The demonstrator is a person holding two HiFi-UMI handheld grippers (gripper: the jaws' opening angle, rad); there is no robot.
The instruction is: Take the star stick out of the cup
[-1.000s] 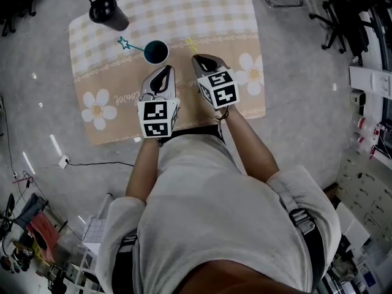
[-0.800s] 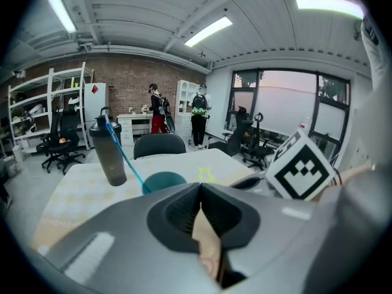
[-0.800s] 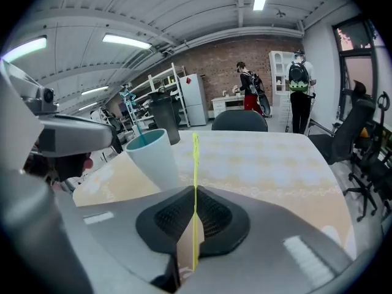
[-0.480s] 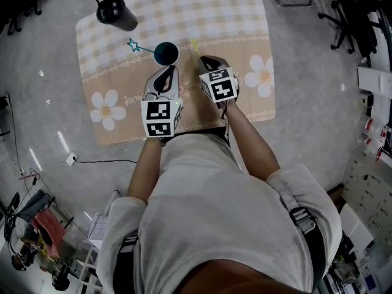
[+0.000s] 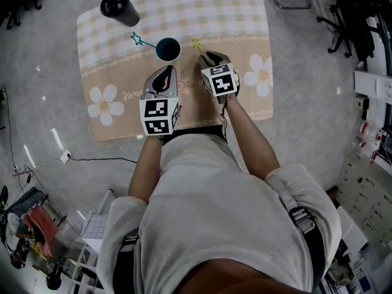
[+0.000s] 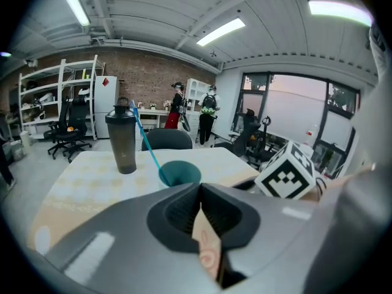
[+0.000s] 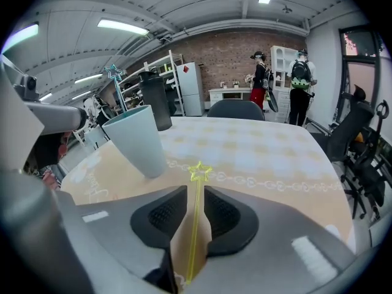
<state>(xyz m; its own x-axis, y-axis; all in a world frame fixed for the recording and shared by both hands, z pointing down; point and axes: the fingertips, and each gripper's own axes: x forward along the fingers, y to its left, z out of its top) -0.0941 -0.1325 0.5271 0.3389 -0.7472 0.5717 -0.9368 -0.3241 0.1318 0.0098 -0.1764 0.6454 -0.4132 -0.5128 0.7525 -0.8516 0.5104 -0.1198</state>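
A teal cup (image 5: 168,49) stands on the patterned tablecloth (image 5: 233,17), and a blue star stick (image 5: 138,40) leans out of it to the left. My right gripper (image 5: 209,58) is just right of the cup, shut on a thin yellow star stick (image 5: 196,43). In the right gripper view that yellow star stick (image 7: 197,196) runs between the jaws of the right gripper (image 7: 196,193), its star poking out in front. The cup (image 7: 138,141) and blue star stick (image 7: 114,73) are at the left. My left gripper (image 5: 163,73) sits below the cup; the left gripper (image 6: 199,187) is shut and holds nothing, with the cup (image 6: 180,174) just ahead.
A black lidded bottle (image 5: 119,5) stands at the table's far left corner, behind the cup in the left gripper view, bottle (image 6: 122,143). A dark chair (image 7: 236,109) stands beyond the far edge. Office chairs, shelves and two people are farther back in the room.
The head view has shifted a little. My right gripper with the yellow star stick has edged forward over the table. The left gripper has barely moved.
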